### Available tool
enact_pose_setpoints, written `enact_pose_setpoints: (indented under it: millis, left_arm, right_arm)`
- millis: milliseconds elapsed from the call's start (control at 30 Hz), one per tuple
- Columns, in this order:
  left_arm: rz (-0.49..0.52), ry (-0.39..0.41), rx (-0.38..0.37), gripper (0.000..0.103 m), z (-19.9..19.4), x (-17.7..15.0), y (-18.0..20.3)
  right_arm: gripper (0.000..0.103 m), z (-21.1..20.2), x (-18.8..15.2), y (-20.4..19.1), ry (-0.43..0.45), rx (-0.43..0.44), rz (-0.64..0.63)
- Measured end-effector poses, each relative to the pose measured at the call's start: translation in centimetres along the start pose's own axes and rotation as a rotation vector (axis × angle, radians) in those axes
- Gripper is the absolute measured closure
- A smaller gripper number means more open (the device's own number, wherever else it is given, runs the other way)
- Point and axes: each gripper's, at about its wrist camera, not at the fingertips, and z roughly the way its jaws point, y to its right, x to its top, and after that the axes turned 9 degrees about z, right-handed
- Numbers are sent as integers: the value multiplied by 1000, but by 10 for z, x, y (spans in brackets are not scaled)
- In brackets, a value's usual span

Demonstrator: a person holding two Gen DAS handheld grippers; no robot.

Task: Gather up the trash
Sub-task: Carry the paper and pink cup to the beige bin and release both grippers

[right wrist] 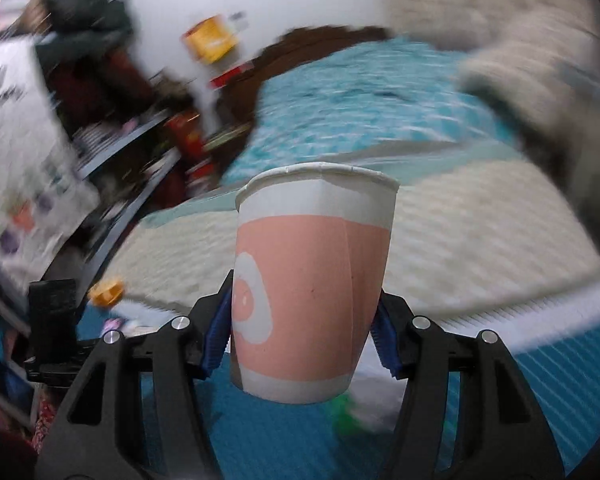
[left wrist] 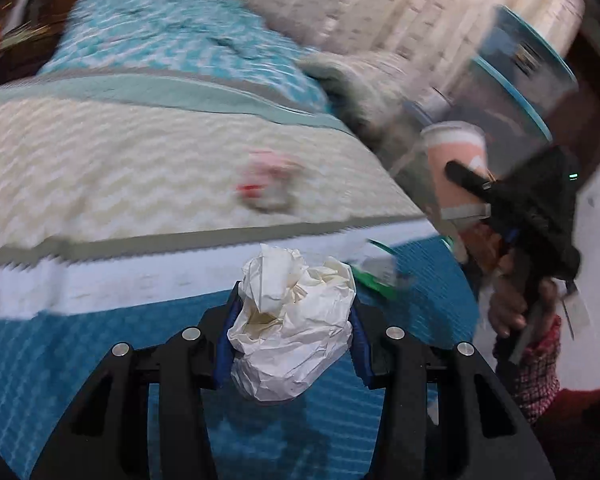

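crumpled white paper wad (left wrist: 292, 320): one
pink-and-white paper cup (right wrist: 312, 280): one
green-and-white wrapper (left wrist: 376, 270) on the blue bedcover: one
blurred red-and-white scrap (left wrist: 268, 184) on the cream quilt: one
small orange object (right wrist: 107, 290) at the bed edge: one
black two-finger grippers: two, the left gripper (left wrist: 292, 340) and the right gripper (right wrist: 302, 340)

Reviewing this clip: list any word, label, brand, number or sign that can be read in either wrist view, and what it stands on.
No text can be read in either view.
Paper cup: only a white shape printed on pink, no lettering.
Crumpled paper: blank.
Green wrapper: too blurred to read.
Red and white wrapper: too blurred to read.
White poster: dark marks and coloured patches, smeared by motion, unreadable.
Yellow box: too blurred to read.
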Motion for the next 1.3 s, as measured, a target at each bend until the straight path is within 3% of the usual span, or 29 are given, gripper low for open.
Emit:
enact_pose_setpoints:
  millis: [167, 300, 433, 567, 700, 900, 1033, 1200, 1267, 1300]
  left_arm:
    - [93, -79, -78, 59, 43, 18, 46]
    - [153, -156, -120, 59, 83, 34, 82]
    - [234, -243, -141, 59, 128, 47, 124]
    - [301, -316, -165, 59, 175, 68, 163]
    - [344, -367, -204, 59, 222, 99, 203]
    - [395, -395, -247, 59, 312, 152, 284]
    - [418, -415, -239, 59, 375, 171, 335]
    - [372, -437, -247, 57, 425, 182, 361]
    - [364, -433, -234, 51, 440, 183, 369]
    - [361, -433, -222, 42, 445, 183, 370]
  right_arm:
    - [42, -31, -26, 92, 9, -143, 196]
    - [42, -42, -40, 138, 21, -230, 262]
    - [42, -35, -50, 167, -16, -264, 268]
    - [42, -36, -56, 197, -33, -217, 318]
    - [42, -74, -44, 239, 84, -180, 410]
    - [41, -127, 9, 321, 249, -305, 502]
    - [41, -120, 46, 374, 209, -319, 590]
    - [39, -92, 72, 420, 122, -347, 662]
    - [36, -87, 73, 427, 106, -352, 675]
    - [36, -84, 75, 432, 103, -357, 692]
